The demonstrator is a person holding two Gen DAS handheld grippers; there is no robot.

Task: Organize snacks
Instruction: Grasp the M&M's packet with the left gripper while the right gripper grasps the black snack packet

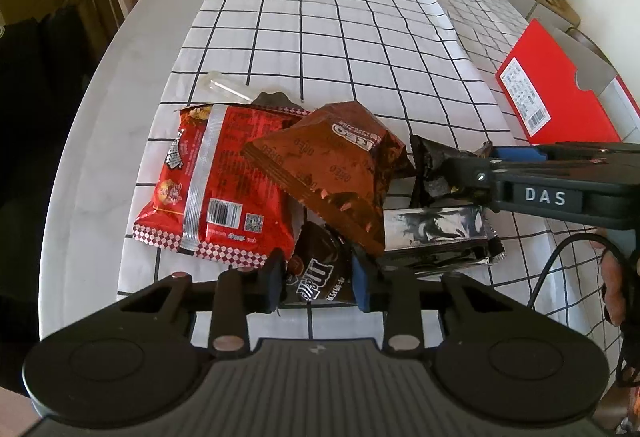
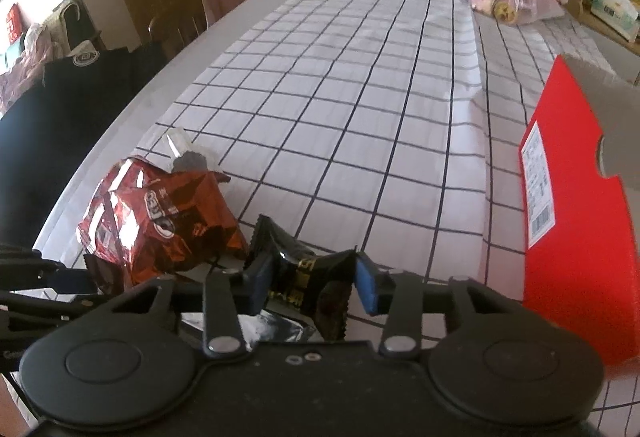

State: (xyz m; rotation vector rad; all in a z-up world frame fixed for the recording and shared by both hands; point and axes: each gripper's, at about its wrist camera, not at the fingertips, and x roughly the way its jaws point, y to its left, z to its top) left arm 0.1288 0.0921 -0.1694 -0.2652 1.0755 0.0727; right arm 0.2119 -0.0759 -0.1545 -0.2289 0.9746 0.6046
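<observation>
Snack packets lie heaped at the near end of the checked tabletop, and the red box serves as landmark for every position below. My right gripper has its fingers narrowed onto a crumpled black packet, which bulges between the two blue pads; the grip looks firm, though whether the packet is lifted off the tabletop I cannot tell. The red box stands just to the right of these fingers, near but apart, so the right hand is by far the nearer to it. My left gripper sits on the far side of the heap from the box, its fingers set partly open about a brown M&M's packet; I cannot tell whether the pads touch it. Beyond that packet, away from the box, the red biscuit packet lies flat, with the copper Oreo packet leaning across it and a silver-and-black packet on the box side of the heap. I judge that the coming move turns on one relation: the black packet lies left of the box, so a short carry rightward by the right hand should bring it there.
</observation>
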